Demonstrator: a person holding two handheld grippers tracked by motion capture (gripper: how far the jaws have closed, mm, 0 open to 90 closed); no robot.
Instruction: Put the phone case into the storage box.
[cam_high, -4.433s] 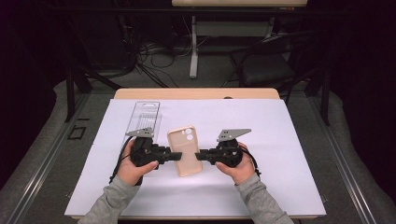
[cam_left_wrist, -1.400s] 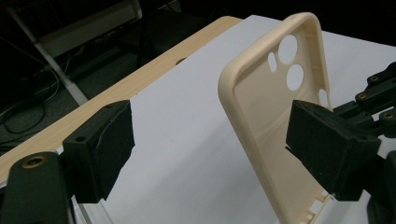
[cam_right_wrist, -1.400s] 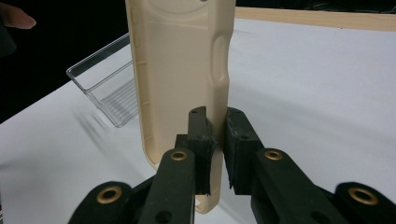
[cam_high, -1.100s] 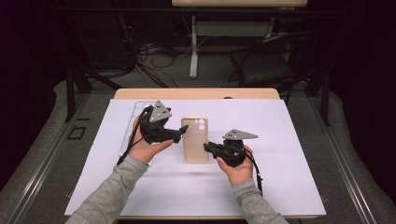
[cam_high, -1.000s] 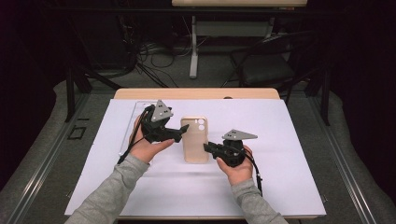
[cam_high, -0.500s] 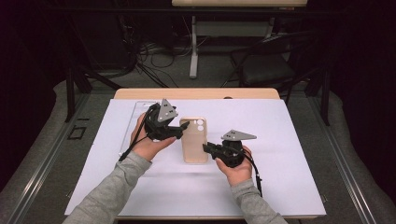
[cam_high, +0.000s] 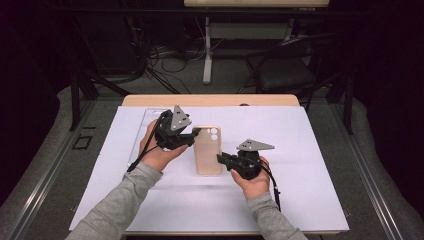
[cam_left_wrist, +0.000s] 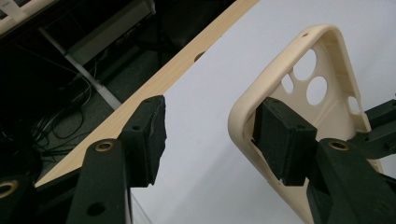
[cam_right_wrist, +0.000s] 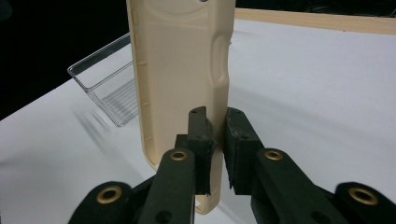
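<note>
A cream phone case (cam_high: 207, 150) lies lengthwise over the white sheet, camera holes at its far end. My right gripper (cam_high: 220, 159) is shut on its near right side wall; in the right gripper view the pads of this gripper (cam_right_wrist: 215, 126) pinch that wall of the case (cam_right_wrist: 177, 70). My left gripper (cam_high: 196, 136) is at the far left corner. Its jaws have just been closing around the rim of the case (cam_left_wrist: 280, 65). One pad sits inside the case against the wall, while the other still stands well clear outside, so the left gripper (cam_left_wrist: 210, 135) is open.
A clear plastic tray (cam_high: 145, 132) stands left of the left hand, also seen in the right gripper view (cam_right_wrist: 109, 88). The white sheet (cam_high: 310, 175) covers the wooden table (cam_high: 210, 100). Cables, a chair and desk legs are on the dark floor beyond.
The left gripper's jaws have narrowed around the case's far left corner. Seconds earlier both grippers held the case lower down and tilted. The right hand has kept still.
</note>
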